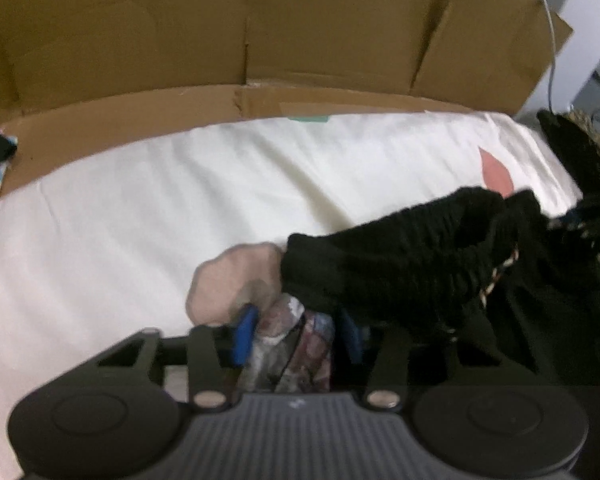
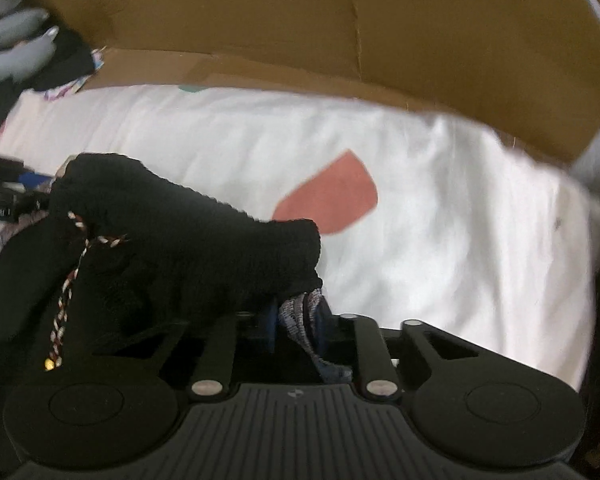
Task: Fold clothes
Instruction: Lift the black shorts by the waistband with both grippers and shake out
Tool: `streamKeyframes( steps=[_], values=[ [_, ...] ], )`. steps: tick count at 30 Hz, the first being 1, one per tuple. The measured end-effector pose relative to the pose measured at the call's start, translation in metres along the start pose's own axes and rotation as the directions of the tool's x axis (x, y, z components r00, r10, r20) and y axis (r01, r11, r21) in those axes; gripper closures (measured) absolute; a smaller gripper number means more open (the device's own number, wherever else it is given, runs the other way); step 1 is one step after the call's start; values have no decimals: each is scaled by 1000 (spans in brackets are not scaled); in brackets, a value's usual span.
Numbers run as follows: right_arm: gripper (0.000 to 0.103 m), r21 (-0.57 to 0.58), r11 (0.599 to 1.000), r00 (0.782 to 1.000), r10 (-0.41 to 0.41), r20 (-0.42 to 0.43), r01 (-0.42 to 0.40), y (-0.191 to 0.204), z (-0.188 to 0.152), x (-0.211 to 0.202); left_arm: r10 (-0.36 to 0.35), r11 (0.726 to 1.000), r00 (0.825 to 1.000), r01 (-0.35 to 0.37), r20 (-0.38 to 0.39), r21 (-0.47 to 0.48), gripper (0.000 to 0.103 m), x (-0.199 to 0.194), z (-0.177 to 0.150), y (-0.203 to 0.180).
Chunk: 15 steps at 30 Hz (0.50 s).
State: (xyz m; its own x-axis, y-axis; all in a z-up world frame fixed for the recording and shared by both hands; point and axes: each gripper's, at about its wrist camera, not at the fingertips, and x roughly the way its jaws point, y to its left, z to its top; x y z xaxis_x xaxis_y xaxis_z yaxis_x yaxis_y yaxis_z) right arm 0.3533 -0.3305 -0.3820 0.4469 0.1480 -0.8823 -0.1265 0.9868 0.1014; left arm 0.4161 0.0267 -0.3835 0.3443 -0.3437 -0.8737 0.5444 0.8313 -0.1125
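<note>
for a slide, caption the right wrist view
Right gripper clamps a black ribbed waistband with its drawstring above a white sheet.

Cardboard sheet [image 1: 260,32] behind white bedsheet [image 1: 140,208] — pink patch [image 2: 332,196].

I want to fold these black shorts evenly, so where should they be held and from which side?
Hold the ribbed waistband at its two ends, coming in from the near edge. It is the thickest, straightest part. The left hand-held gripper and the right hand-held gripper each seem shut on an end, and the band spans between them, the drawstring hanging from it over the white sheet.
</note>
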Motion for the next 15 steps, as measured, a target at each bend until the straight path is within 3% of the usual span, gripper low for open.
streamKeyframes(
  steps=[1,3,6,9,13,15],
  values=[
    [92,-6,1000,1000,-17,22,17,2,1,-5,21,1000,1000,-21,9,15,84,-3,0,-1],
    [93,-7,999,997,-46,66,47,5,5,-18,51,999,998,-51,32,5,88,-11,-2,-3],
    [93,-25,996,986,-84,143,88,11,13,-41,113,992,989,-118,97,44,89,-34,-7,-9],
    [93,-40,994,976,-92,197,101,18,25,-53,146,988,977,-151,153,15,89,-58,-8,-1],
    [93,-48,993,971,-95,217,108,32,44,-44,197,980,960,-198,198,-17,90,-74,-2,12],
    [93,-37,993,972,-102,214,113,35,50,-34,204,979,961,-201,186,-33,89,-72,0,18]
  ],
)
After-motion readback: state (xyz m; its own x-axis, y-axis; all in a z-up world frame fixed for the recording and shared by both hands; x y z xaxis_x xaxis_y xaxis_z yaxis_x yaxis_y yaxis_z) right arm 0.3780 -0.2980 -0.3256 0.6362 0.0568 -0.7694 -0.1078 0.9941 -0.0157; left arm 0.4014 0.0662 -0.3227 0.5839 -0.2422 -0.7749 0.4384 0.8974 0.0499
